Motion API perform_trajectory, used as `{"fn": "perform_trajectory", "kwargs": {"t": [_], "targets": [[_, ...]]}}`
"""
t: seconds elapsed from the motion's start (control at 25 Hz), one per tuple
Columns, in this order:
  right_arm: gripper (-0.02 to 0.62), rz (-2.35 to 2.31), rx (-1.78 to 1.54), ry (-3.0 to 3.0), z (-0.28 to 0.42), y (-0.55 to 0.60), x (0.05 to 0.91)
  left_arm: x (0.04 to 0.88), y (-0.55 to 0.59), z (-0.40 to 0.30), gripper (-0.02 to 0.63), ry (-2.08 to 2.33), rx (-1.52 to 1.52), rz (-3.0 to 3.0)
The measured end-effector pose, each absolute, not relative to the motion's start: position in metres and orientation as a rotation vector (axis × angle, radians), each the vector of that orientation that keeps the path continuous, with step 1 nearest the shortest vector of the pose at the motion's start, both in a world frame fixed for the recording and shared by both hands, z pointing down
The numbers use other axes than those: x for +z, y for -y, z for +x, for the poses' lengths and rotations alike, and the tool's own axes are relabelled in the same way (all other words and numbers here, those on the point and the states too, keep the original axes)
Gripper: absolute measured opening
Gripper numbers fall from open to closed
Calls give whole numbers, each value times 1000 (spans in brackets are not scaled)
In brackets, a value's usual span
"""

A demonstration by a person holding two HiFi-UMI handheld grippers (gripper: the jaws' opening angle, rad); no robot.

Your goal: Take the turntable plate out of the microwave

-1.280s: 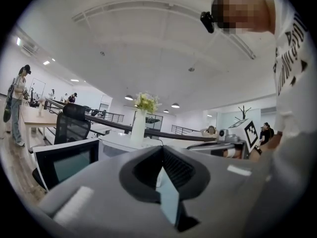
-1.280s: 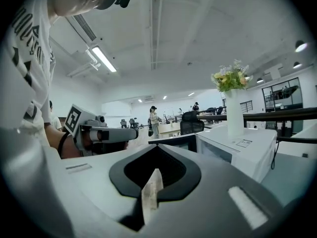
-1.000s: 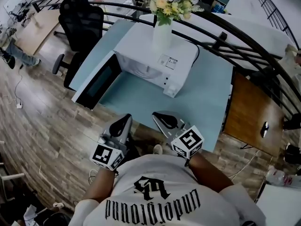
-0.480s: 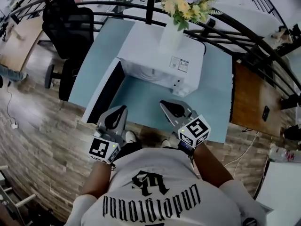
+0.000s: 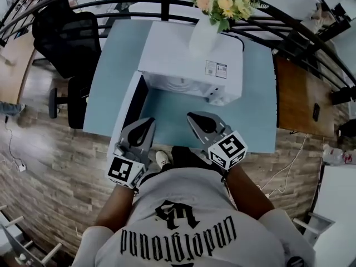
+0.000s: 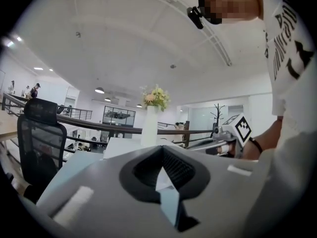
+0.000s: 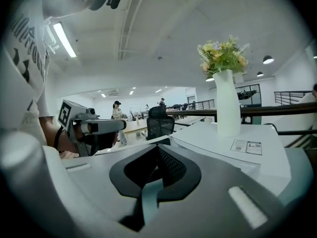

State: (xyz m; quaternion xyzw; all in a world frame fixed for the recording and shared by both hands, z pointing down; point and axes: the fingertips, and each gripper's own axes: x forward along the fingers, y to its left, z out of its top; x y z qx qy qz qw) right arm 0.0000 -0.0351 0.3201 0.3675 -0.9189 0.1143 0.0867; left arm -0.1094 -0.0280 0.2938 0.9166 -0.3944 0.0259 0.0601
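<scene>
My left claw (image 5: 146,124) and right claw (image 5: 194,117) are both pressed together and empty, side by side at the near edge of the blue table (image 5: 256,110). Just beyond stands the white microwave (image 5: 183,54), its door (image 5: 129,113) open at the left. Its inside is hidden, so I cannot see the turntable plate.

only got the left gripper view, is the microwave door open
Observer: Yes. The head view shows the microwave with its door swung wide open on the left side.
Operator: right gripper carrying anything
Observer: No. In the right gripper view the right gripper is shut, with nothing between its jaws.
Operator: where am i relative to that door
Observer: From above, the left gripper has its tip close beside the open door, near the door's free edge, over the front part of the blue table.
</scene>
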Motion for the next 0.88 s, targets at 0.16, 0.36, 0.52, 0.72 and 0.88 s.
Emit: {"fn": "perform_trajectory", "kwargs": {"t": [0.16,0.36,0.52,0.72,0.88], "targets": [[3,1104,412,2729,-1,50,336,300,46,-103,51,1176,109,2782],[5,1071,516,2706,-4,71,364,316,67,-95,51,1160,117,2757],[23,1021,631,2679,-7,84,396,336,86,-90,50,1150,128,2717],[55,966,765,2627,-13,99,442,359,108,-84,51,1172,165,2709],[86,963,925,2591,-16,112,478,379,121,-79,51,1180,191,2689]]}}
